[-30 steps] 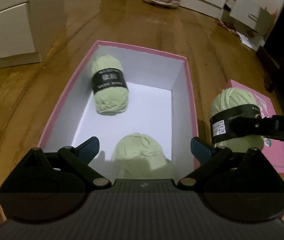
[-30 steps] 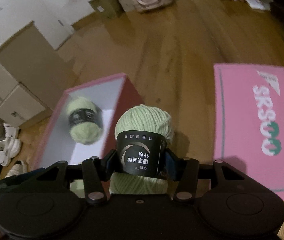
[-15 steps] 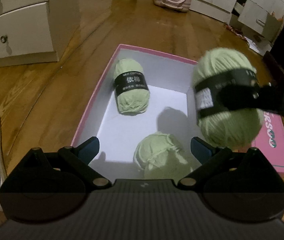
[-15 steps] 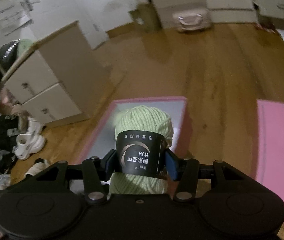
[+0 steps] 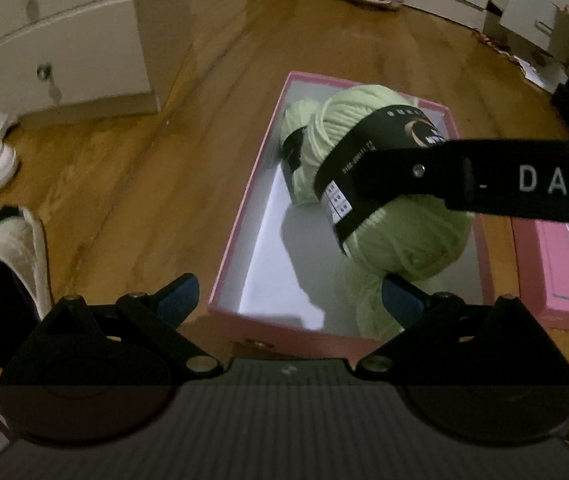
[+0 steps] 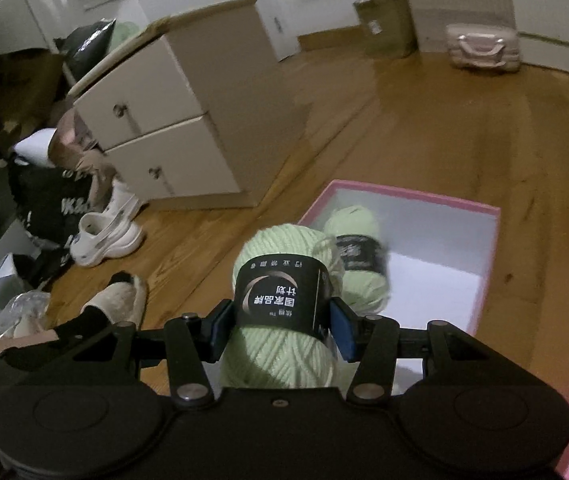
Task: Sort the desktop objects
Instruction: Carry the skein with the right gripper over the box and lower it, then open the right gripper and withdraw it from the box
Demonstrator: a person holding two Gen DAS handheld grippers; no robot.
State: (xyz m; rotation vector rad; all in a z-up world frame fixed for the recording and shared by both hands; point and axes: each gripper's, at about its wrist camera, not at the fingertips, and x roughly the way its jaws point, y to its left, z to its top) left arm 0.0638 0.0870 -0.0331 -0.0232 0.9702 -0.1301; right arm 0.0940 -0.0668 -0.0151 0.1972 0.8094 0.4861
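Right hand-held gripper [image 6: 280, 330] clamps a green skein [image 6: 284, 308] by its black label, hanging over the pink box [image 5: 244, 216]. Two skeins already inside. Left hand-held gripper [image 5: 290, 294] is wide, empty, near the box's front. My call: lower into the free white floor, then let go; avoid stacking.

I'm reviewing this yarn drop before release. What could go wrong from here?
1. The held yarn ball hangs above the pink box's left rim and may fall outside.
2. It could land on the banded ball and roll.
3. The box already holds another ball, so room is tight.
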